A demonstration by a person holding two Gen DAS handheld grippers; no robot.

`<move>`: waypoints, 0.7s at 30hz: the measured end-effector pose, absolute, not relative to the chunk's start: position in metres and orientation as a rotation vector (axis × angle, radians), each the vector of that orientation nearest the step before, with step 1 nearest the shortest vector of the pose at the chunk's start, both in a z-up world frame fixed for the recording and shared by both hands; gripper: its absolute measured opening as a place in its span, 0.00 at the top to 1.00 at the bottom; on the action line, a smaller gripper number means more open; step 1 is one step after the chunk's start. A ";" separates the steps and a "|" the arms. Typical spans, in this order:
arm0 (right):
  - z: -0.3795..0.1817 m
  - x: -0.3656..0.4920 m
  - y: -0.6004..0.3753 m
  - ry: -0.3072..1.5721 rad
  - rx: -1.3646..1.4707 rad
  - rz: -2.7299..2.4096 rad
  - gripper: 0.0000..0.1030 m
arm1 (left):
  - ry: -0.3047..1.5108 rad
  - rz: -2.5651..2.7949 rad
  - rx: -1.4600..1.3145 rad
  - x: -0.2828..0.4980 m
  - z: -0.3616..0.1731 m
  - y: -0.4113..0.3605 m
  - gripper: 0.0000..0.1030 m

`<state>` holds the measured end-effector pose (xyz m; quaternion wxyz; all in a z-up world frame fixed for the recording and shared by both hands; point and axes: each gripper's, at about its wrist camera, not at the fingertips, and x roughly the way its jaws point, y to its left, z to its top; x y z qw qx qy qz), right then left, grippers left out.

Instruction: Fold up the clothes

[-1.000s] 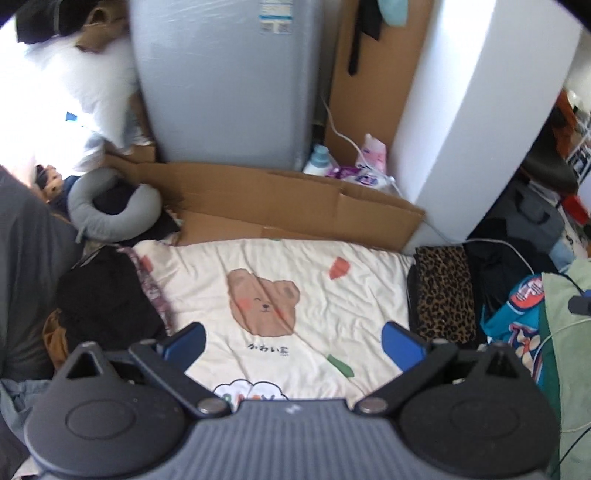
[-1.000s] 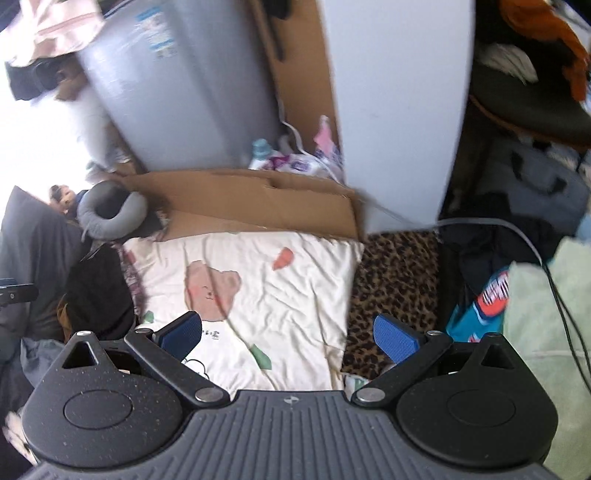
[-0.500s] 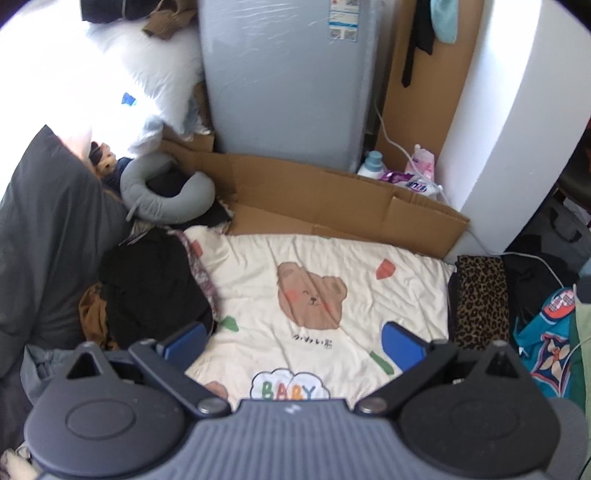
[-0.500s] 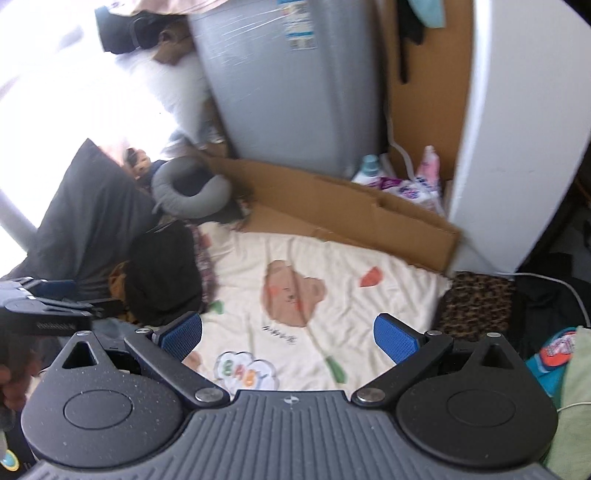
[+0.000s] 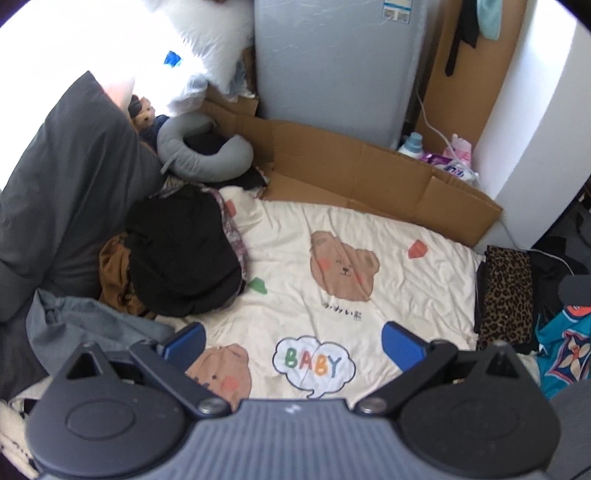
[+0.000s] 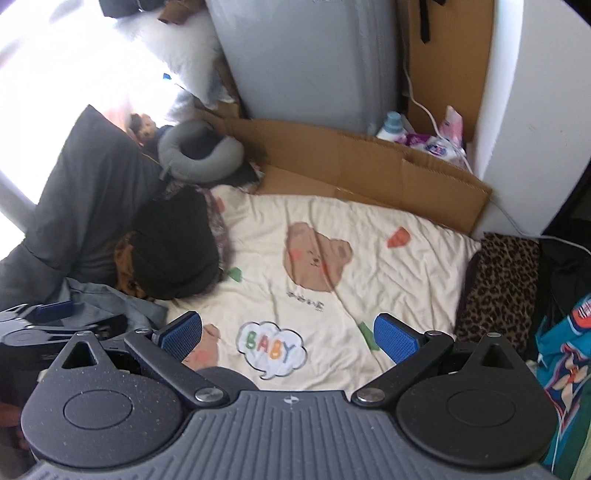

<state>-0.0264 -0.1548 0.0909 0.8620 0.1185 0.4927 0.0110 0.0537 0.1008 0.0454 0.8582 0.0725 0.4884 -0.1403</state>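
A cream blanket point(image 5: 369, 258) printed with bear faces and a "BABY" speech bubble point(image 5: 314, 365) covers the middle of both views, spread flat and bare of garments. Behind it stands a grey appliance point(image 5: 332, 62) with flattened cardboard point(image 5: 369, 173) leaning along its base. A dark grey pillow point(image 5: 62, 192) props up at the blanket's left side.

The clothes to fold sit in a heap at the blanket's left edge: a black garment point(image 5: 181, 258) on top, a brown one point(image 5: 114, 273) under it, and a grey-blue piece point(image 5: 85, 325) nearer the cameras. A grey neck pillow point(image 5: 203, 155) lies behind the heap. A leopard-print cloth point(image 5: 506, 295) lies folded along the blanket's right edge, with a teal patterned fabric point(image 5: 561, 347) beside it.

Both claws hang above the blanket's near edge, jaws spread wide with nothing between them: the left gripper point(image 5: 293, 341) and the right gripper point(image 6: 288, 334). Only the right wrist view catches the left gripper from outside point(image 6: 48, 317), low at the left over the grey-blue piece. The left wrist view alone shows a teal item point(image 5: 489, 18) hanging at the top and a second bear face point(image 5: 221, 369) on the blanket.
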 end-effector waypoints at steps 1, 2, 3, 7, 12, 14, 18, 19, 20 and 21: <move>0.086 -0.028 -0.155 1.039 0.247 0.010 0.01 | 1.034 -0.279 0.144 0.054 0.044 0.105 0.01; 0.082 -0.031 -0.154 1.044 0.242 0.001 0.01 | 1.039 -0.266 0.138 0.053 0.042 0.109 0.01; 0.079 -0.033 -0.154 1.048 0.236 -0.008 0.01 | 1.042 -0.257 0.135 0.052 0.040 0.112 0.01; 0.065 -0.040 -0.158 1.048 0.224 -0.047 0.01 | 1.049 -0.227 0.130 0.049 0.032 0.119 0.01; 0.051 -0.047 -0.165 1.016 0.254 -0.068 0.01 | 1.052 -0.231 0.146 0.042 0.019 0.107 0.01; 0.045 -0.048 -0.167 1.014 0.249 -0.066 0.01 | 1.040 -0.214 0.132 0.038 0.014 0.102 0.01; 0.032 -0.051 -0.169 1.014 0.233 -0.063 0.01 | 1.032 -0.215 0.110 0.031 0.007 0.092 0.01; 0.028 -0.052 -0.169 1.011 0.230 -0.058 0.01 | 1.031 -0.218 0.111 0.029 0.005 0.089 0.01; 0.025 -0.052 -0.170 1.011 0.222 -0.057 0.01 | 1.031 -0.216 0.115 0.028 0.003 0.086 0.01; 0.022 -0.053 -0.170 1.011 0.213 -0.056 0.01 | 1.036 -0.211 0.115 0.027 0.001 0.084 0.01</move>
